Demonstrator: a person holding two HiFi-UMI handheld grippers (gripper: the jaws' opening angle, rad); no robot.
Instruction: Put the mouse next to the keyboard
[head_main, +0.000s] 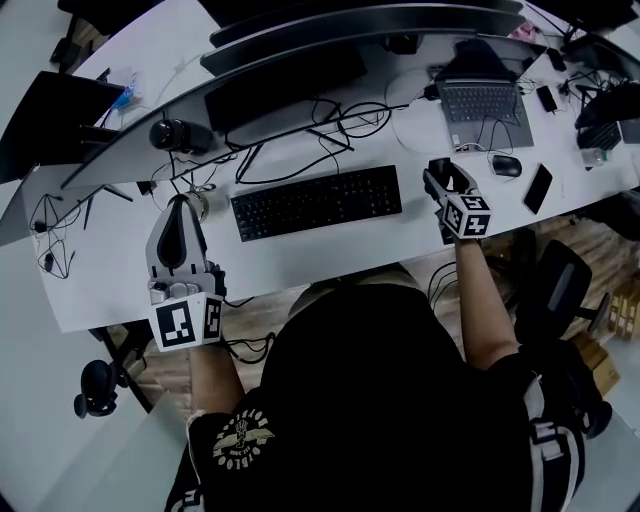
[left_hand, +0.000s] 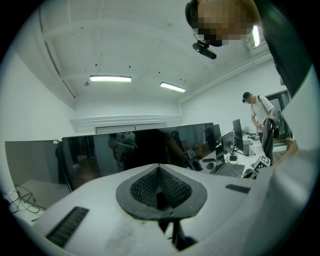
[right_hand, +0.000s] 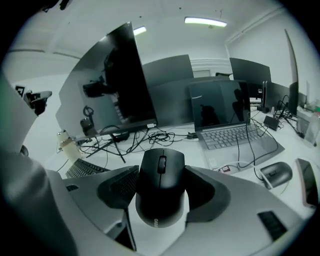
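Observation:
A black mouse (right_hand: 161, 186) sits between the jaws of my right gripper (right_hand: 161, 172), which is shut on its sides. In the head view this mouse (head_main: 440, 166) and right gripper (head_main: 441, 176) are just right of the black keyboard (head_main: 316, 201), a short gap from its right end. Whether the mouse rests on the desk I cannot tell. The keyboard's corner (right_hand: 86, 169) shows at the left of the right gripper view. My left gripper (head_main: 182, 203) is left of the keyboard; its pads (left_hand: 172, 186) meet with nothing between them, and it faces the monitors.
Behind the keyboard stand a wide curved monitor (head_main: 290, 75) and tangled cables (head_main: 300, 135). To the right are an open laptop (head_main: 485, 100), a grey mouse (head_main: 507, 166) and a phone (head_main: 537, 188). A small bottle (right_hand: 65, 141) stands past the keyboard. A person stands far right.

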